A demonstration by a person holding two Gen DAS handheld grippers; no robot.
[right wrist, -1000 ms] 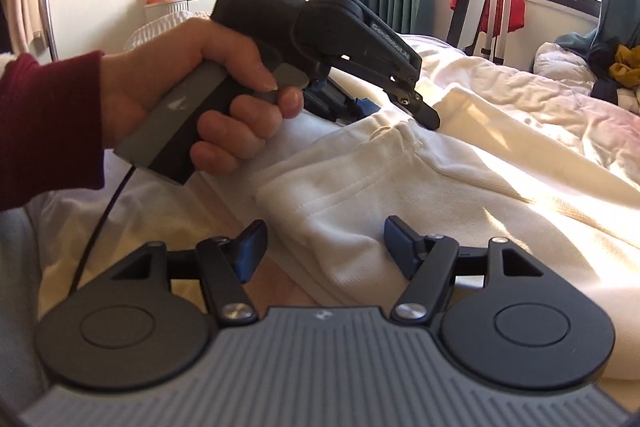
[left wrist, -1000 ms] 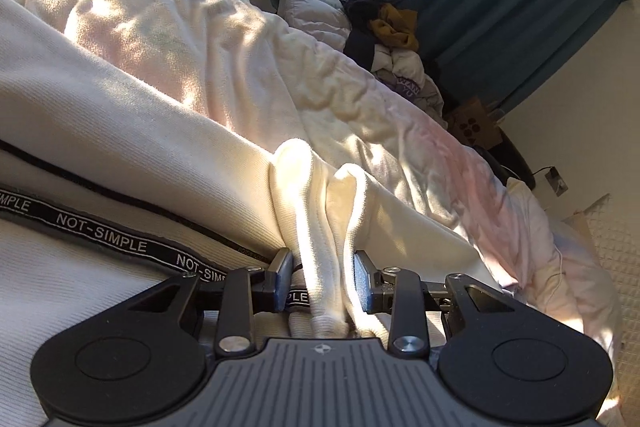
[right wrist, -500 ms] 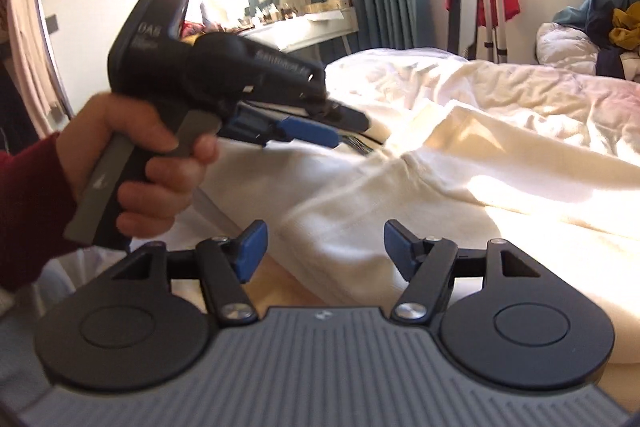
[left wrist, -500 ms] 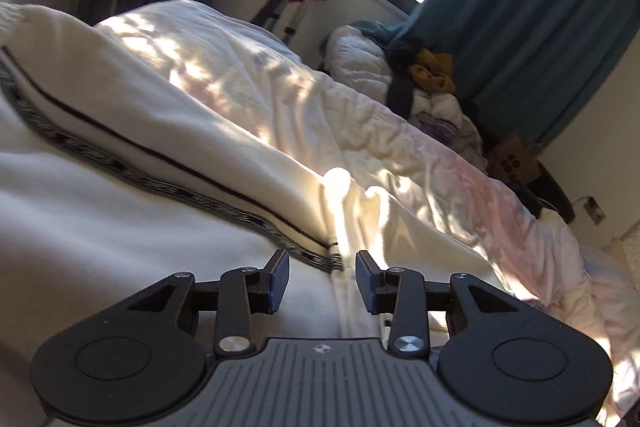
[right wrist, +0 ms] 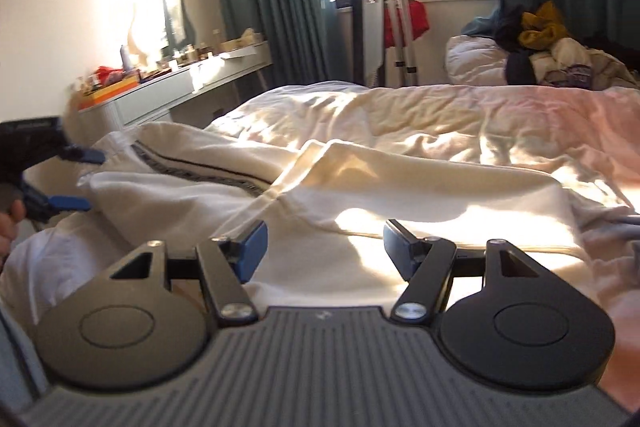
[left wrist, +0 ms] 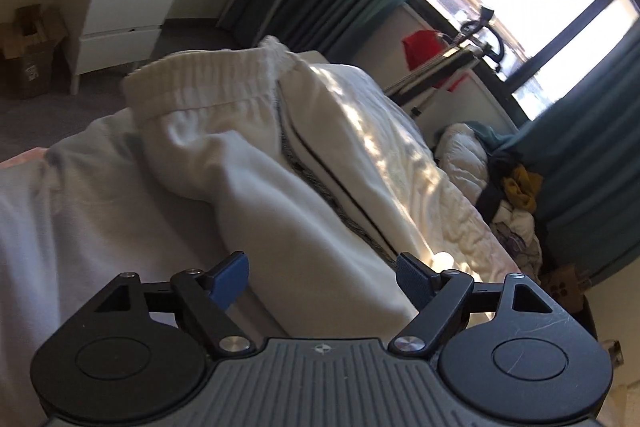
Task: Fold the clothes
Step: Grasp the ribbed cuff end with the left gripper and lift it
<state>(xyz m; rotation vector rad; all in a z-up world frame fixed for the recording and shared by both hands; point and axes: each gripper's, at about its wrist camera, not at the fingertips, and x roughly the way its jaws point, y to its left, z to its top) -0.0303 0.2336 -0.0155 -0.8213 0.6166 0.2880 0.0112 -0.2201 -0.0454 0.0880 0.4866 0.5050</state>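
Observation:
Cream sweatpants (left wrist: pixel 256 163) with a black printed side stripe (left wrist: pixel 320 187) lie folded on the bed, the elastic waistband (left wrist: pixel 208 83) at the far end. My left gripper (left wrist: pixel 322 277) is open and empty just above the near fold of the pants. In the right wrist view the pants (right wrist: pixel 328 195) lie across the bed, and my right gripper (right wrist: pixel 322 247) is open and empty over their near edge. The left gripper (right wrist: pixel 76 179) also shows at the far left of that view, open beside the waistband end.
A rumpled white duvet (right wrist: pixel 460 119) covers the bed. A heap of clothes (right wrist: pixel 540 55) sits at the far right by teal curtains. A white dresser (left wrist: pixel 124 19) and cardboard box (left wrist: pixel 28 55) stand to the left. A folded red-and-metal stand (right wrist: pixel 396 27) leans by the window.
My left gripper let go of the bunched cream cloth, opened wide, and drew back toward the waistband end. My right gripper stayed open and shifted to the right along the pants.

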